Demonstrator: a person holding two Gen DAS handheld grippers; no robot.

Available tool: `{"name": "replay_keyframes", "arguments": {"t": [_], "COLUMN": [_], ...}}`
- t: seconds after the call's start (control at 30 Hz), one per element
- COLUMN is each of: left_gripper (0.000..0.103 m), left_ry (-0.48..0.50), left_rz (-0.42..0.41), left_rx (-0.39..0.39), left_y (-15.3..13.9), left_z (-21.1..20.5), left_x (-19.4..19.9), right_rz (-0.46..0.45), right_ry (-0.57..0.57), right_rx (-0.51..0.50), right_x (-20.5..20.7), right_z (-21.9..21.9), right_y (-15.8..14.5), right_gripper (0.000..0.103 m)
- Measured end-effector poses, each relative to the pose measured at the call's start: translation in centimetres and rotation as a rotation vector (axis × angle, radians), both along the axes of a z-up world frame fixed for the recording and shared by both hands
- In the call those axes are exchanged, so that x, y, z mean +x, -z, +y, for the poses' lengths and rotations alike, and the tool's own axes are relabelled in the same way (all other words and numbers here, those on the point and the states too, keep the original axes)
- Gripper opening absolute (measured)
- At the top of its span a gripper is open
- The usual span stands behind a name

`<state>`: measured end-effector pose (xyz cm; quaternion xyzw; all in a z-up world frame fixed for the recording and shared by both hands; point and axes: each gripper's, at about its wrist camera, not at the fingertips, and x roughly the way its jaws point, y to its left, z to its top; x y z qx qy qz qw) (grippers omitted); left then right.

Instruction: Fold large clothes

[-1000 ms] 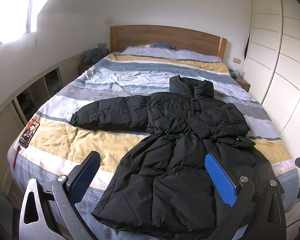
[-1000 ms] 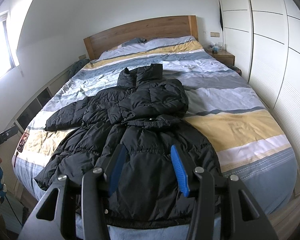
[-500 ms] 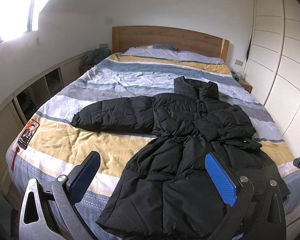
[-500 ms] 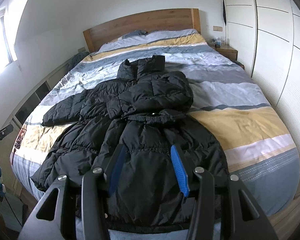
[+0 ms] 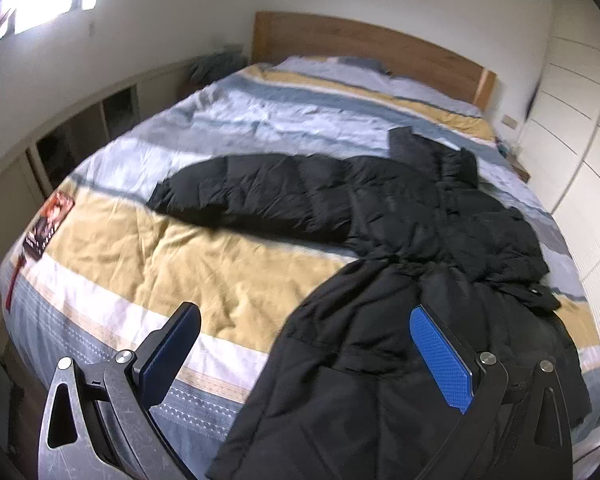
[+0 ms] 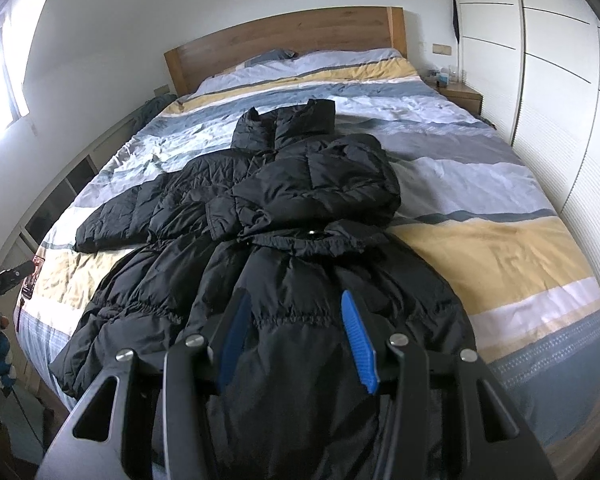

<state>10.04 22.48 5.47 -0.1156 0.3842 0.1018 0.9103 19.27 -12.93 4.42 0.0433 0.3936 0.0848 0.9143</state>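
A long black puffer coat (image 5: 400, 288) lies on the striped bed (image 5: 204, 256), collar toward the headboard. Its left sleeve (image 5: 244, 196) lies stretched out sideways over the bedding. Its right sleeve (image 6: 332, 184) is folded over the chest. The coat also shows in the right wrist view (image 6: 284, 264). My left gripper (image 5: 304, 348) is open and empty, above the coat's lower left edge near the foot of the bed. My right gripper (image 6: 296, 336) is open and empty, above the coat's lower part.
A wooden headboard (image 6: 284, 40) stands at the far end. White wardrobe doors (image 6: 560, 80) run along the right side. A nightstand (image 6: 460, 94) sits by them. Low open shelves (image 5: 80, 132) line the left wall. A red and black card (image 5: 48, 220) lies at the bed's left edge.
Both grippers have moved forward and lower toward the bed. The left view has swung left, so the coat sits further right in it. The coat has not moved.
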Motion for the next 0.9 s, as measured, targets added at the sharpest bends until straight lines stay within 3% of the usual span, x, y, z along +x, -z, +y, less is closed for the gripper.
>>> {"name": "replay_keyframes", "arguments": {"t": [0.23, 0.63, 0.9], "left_gripper": [0.102, 0.102, 0.102], "left_ry": [-0.083, -0.205, -0.281], "left_rz": [0.067, 0.123, 0.084], "left_rx": [-0.045, -0.039, -0.211], "left_y": [2.9, 5.2, 7.3], "left_z": [4.9, 13.4, 18.4], "left_x": [2.8, 8.2, 12.7], "right_rz": [0.01, 0.055, 0.073], "right_ry": [-0.034, -0.076, -0.057], "right_rx": [0.0, -0.017, -0.04], "right_x": [3.1, 7.9, 10.5], "right_z": [2.1, 5.1, 4.6], "right_y": [1.1, 4.0, 5.2], "right_gripper": [0.046, 0.046, 0.046]}}
